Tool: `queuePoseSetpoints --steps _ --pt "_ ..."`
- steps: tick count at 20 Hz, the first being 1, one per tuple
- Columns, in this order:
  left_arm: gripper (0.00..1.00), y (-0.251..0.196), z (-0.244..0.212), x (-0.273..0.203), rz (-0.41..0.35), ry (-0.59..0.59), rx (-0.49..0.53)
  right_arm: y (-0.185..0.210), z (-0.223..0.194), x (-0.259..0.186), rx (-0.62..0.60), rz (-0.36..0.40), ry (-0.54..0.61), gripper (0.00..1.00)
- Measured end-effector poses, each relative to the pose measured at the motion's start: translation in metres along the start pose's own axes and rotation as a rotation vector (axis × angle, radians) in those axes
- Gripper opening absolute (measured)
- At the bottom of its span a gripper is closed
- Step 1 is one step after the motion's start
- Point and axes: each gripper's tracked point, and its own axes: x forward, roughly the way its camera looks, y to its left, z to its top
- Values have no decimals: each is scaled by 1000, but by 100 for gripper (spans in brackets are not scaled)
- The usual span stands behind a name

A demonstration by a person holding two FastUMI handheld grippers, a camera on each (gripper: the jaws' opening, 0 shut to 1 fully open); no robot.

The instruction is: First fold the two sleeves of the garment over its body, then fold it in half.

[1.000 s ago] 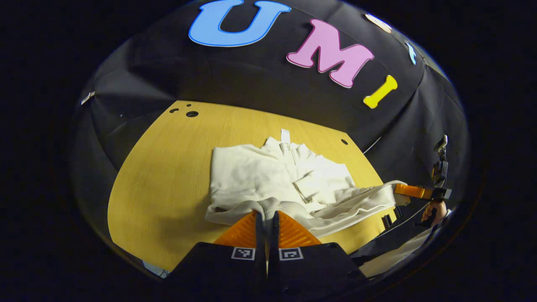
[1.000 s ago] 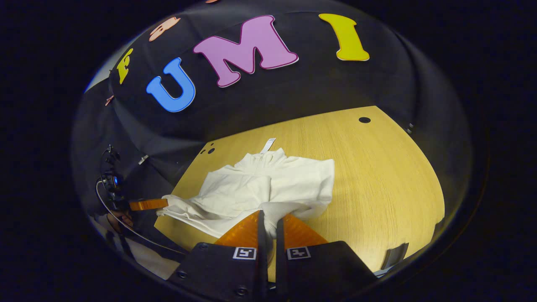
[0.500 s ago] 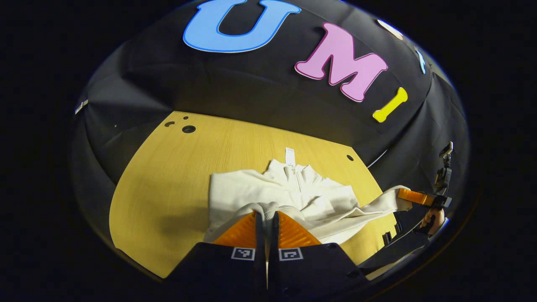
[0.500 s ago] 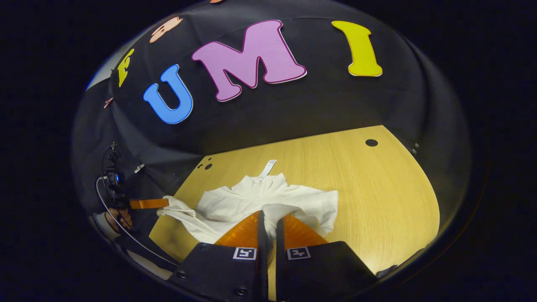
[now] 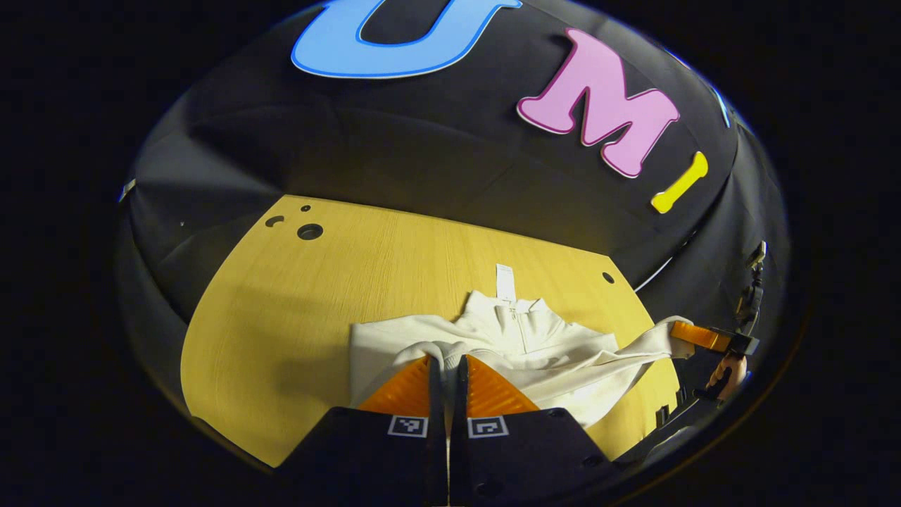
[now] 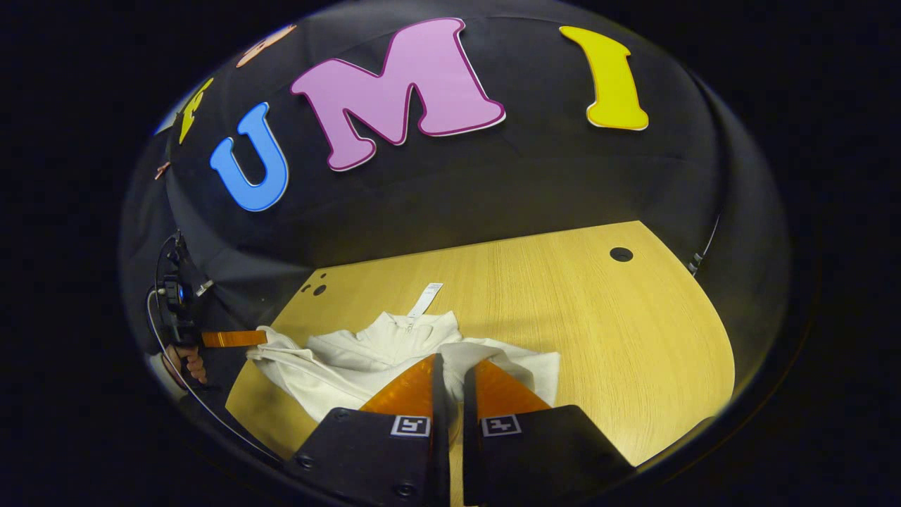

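Cream zip-neck fabric garment (image 5: 521, 345) is lying on the yellow wooden table (image 5: 295, 303), collar away. Left gripper (image 5: 446, 366) and right gripper (image 6: 450, 370) are each pinching its hem, lifting it toward the collar for the half fold

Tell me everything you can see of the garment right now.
The garment is a cream, soft-looking knit top with a short zip at a stand-up collar and a white tag sticking out beyond it. It lies on the wooden table, collar toward the wall. Its near edge is raised, pinched at one corner by the left tongs and at the other by the right tongs.
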Motion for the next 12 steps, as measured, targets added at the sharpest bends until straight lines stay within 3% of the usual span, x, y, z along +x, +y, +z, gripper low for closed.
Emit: queuePoseSetpoints --steps 12 --pt "6 36 -18 88 87 94 -26 -32 -38 85 -69 -31 98 12"
